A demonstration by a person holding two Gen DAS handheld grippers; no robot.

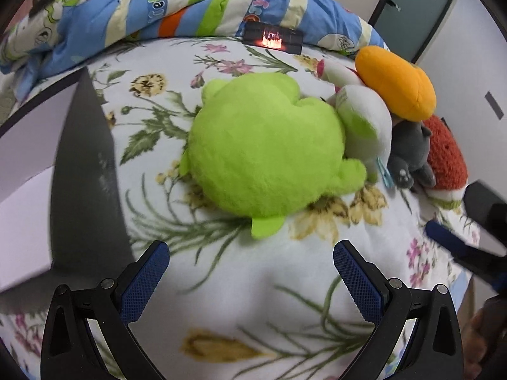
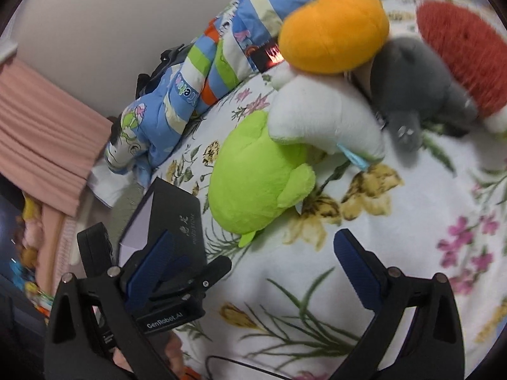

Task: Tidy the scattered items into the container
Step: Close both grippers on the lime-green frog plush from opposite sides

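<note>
Plush toys lie in a cluster on the floral bedspread [image 1: 253, 285]. The green plush [image 1: 266, 148] is nearest the tools: a rounded body lying flat, its long axis in the left wrist view running from a small tail flap at the near end up and away toward the striped quilt [image 1: 177, 9]. Against its right side leans a white-and-green plush [image 1: 364, 123] with a light blue tag. Behind that sits an orange plush [image 1: 396, 82], which rests on a grey plush [image 1: 412, 152], and a red knitted plush [image 1: 446, 158] lies at the far right, touching the grey one.

A dark container [image 1: 82, 171] with a pale inside stands on the bed to the left of the green plush, near it but apart.

The left tool [image 1: 250, 262] hovers over the bedspread just short of the green plush's tail, level, fingers spread wide and empty. The right tool [image 2: 253, 253] is also spread wide and empty, aimed at the same plush from its right, tilted. In the right wrist view the left tool crosses in front of the container.
</note>
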